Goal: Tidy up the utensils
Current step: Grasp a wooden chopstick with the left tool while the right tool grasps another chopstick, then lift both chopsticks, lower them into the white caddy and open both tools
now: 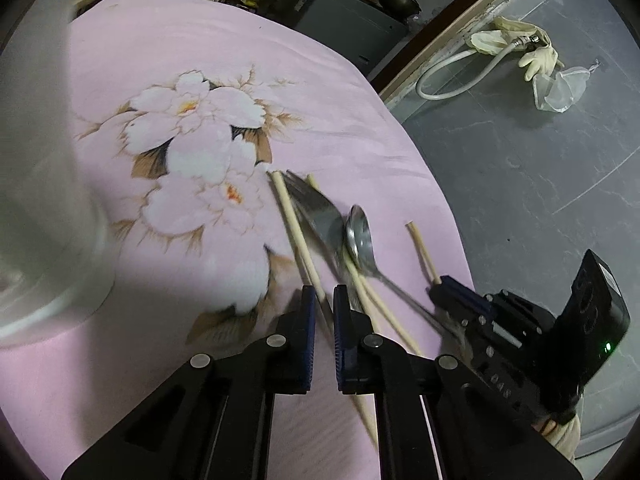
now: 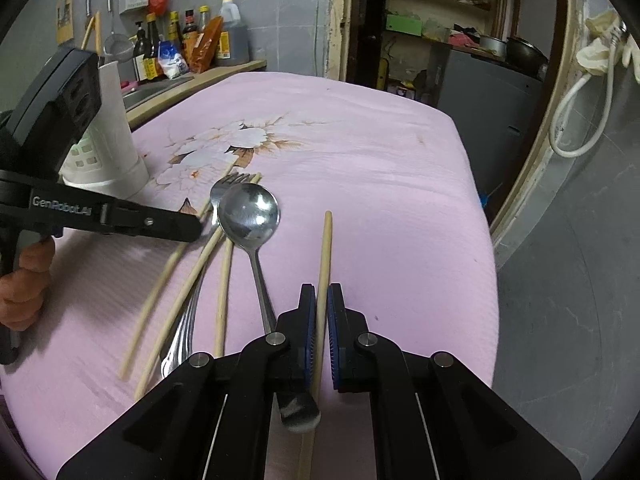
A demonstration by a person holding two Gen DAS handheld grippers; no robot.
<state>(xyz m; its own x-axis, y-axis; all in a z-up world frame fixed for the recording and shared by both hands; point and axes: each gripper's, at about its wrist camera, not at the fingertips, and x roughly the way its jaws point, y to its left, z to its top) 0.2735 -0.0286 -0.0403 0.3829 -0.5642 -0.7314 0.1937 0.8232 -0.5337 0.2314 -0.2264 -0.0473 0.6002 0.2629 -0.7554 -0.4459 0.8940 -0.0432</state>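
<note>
Wooden chopstick (image 2: pixel 325 256): clenched by right gripper (image 2: pixel 321 304), lifted for sorting.
Left gripper (image 1: pixel 324 300): clamped on far-left chopstick (image 1: pixel 298 236), likely pairing.

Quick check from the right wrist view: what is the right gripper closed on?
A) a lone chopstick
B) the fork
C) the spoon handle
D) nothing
A: in the right wrist view the right gripper pinches a single chopstick lying apart from the rest, while the spoon lies on the cloth to its left.
</note>
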